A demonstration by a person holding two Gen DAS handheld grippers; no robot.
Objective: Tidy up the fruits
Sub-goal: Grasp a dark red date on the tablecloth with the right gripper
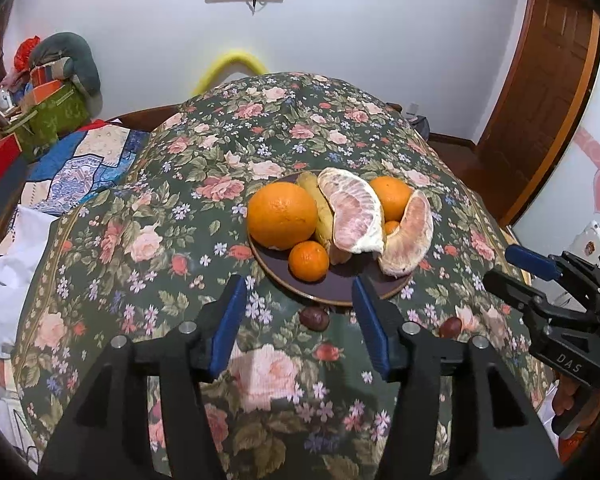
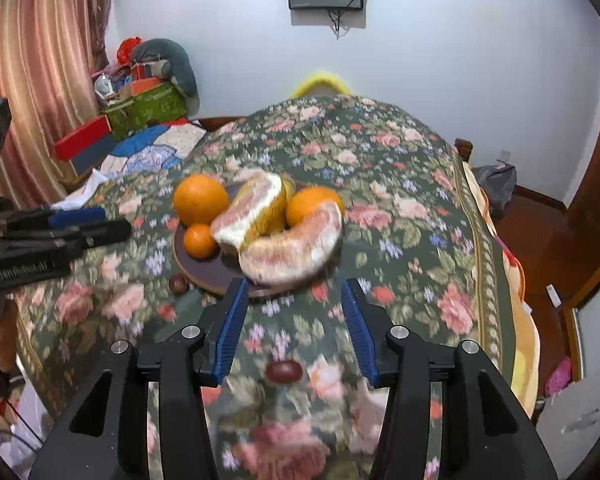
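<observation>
Both grippers are held tilted down over the floral cloth (image 1: 180,216), jaws parted and empty. The left gripper (image 1: 300,284) is aimed at the plate (image 1: 340,292) at 12 o'clock; the right gripper (image 2: 294,290) is aimed likewise. On the plate are piled oranges (image 1: 282,216), a banana (image 1: 320,208) and pomelo wedges (image 1: 352,212). Two dark fruits, possibly chestnuts (image 1: 314,318), are left on the cloth at the plate's 6 o'clock.

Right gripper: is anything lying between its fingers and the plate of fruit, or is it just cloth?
In the right wrist view, only flowered tablecloth lies between the open right gripper and the plate. One dark red fruit sits nearer the camera, between the fingers; another lies left of the plate.
</observation>
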